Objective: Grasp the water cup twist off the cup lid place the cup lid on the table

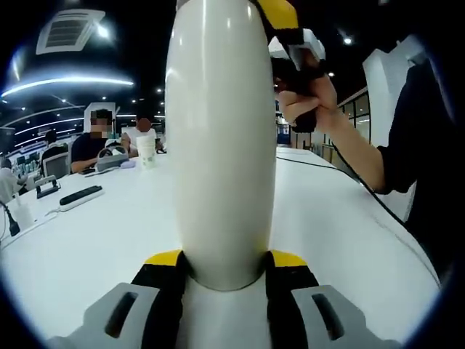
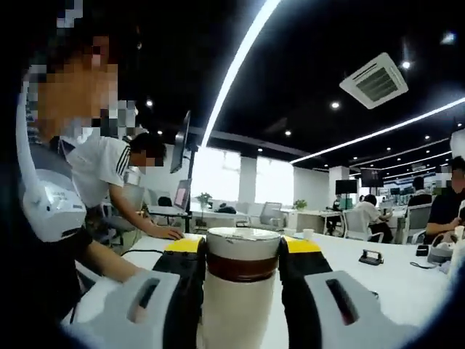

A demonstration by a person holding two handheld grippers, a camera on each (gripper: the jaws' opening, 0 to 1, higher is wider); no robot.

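A tall white water cup stands upright between the yellow-tipped jaws of my left gripper, which is shut on its lower body over the white table. At the cup's top my right gripper comes in, held by a person's hand. In the right gripper view the cup lid sits on the cup above a brown band. My right gripper has its jaws pressed against both sides of the lid.
A power strip and a paper cup lie at the far left of the table, with seated people behind. A black cable runs along the right. A person leans over a desk, and a small stand sits on the table.
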